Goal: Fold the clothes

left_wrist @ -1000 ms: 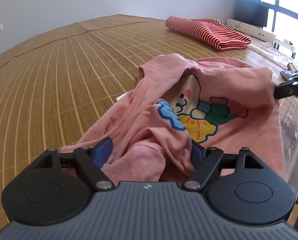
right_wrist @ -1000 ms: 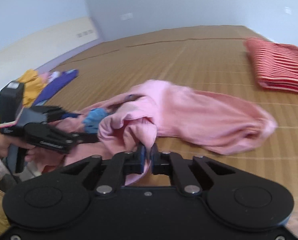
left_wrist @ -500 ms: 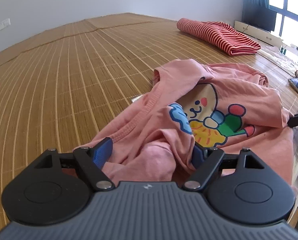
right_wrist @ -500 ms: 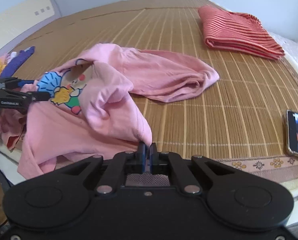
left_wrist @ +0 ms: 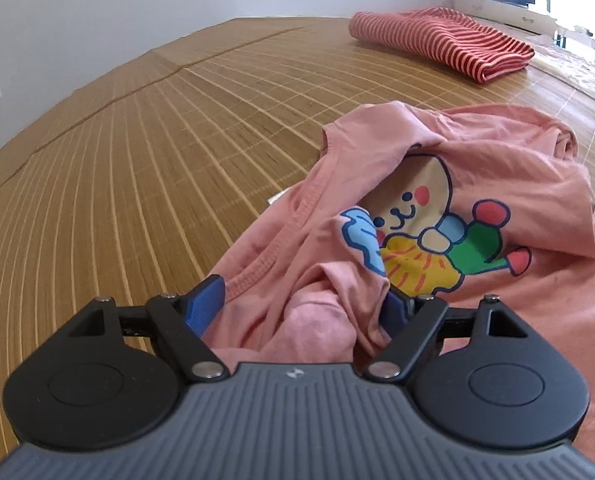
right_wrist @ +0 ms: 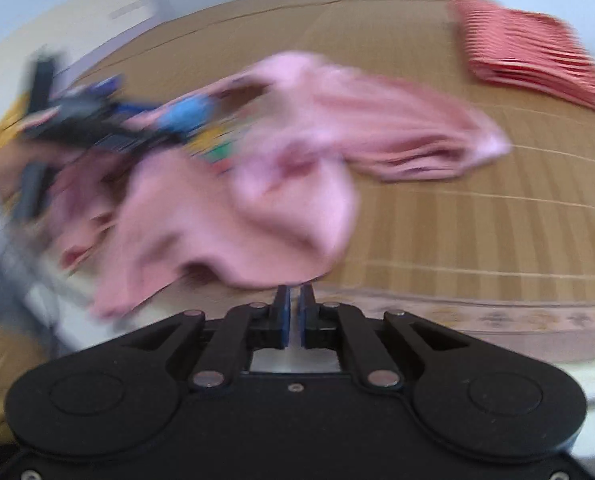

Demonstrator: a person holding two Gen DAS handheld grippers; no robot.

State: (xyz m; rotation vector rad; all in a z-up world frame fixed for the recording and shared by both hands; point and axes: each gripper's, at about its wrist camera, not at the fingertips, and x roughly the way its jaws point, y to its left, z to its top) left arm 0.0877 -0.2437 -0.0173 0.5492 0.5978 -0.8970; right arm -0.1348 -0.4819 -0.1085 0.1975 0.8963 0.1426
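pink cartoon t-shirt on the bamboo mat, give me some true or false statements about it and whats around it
1. The pink cartoon-print t-shirt lies crumpled on the woven bamboo mat. True.
2. The red striped garment is spread out flat and unfolded. False: it lies folded, apart from the t-shirt.
3. The left gripper has bunched pink fabric between its blue pads. True.
4. The right gripper stands wide open. False: it is shut at the t-shirt's edge.
5. The print faces down, hidden. False: it shows, partly covered by a fold.

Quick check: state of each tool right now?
Left tool: jaws wide, pink shirt bunched between them; grip cannot be told.
Right tool: shut on the pink shirt's edge.
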